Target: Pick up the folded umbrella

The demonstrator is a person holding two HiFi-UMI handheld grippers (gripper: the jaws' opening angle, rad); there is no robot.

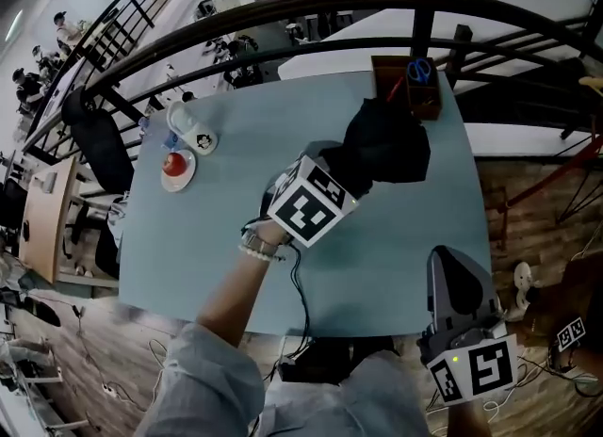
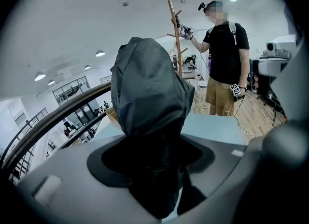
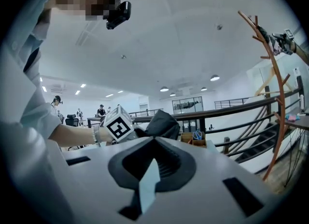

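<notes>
The folded umbrella [image 1: 391,143] is a black fabric bundle held above the far right part of the light blue table [image 1: 217,247]. My left gripper [image 1: 353,169] is shut on its near end, with the marker cube just behind the jaws. In the left gripper view the umbrella [image 2: 149,92] rises straight out of the jaws of the left gripper [image 2: 154,165] and fills the middle. My right gripper [image 1: 454,273] hangs by the table's near right corner, jaws together and holding nothing. From the right gripper [image 3: 149,170] the umbrella [image 3: 161,124] shows ahead beside the cube.
A wooden box with blue scissors [image 1: 417,82] stands at the far right edge. A white cup [image 1: 184,122] and a red object on a saucer [image 1: 175,164] sit at the left. A dark railing [image 1: 283,11] runs behind. A person [image 2: 224,59] stands by a coat stand [image 2: 177,39].
</notes>
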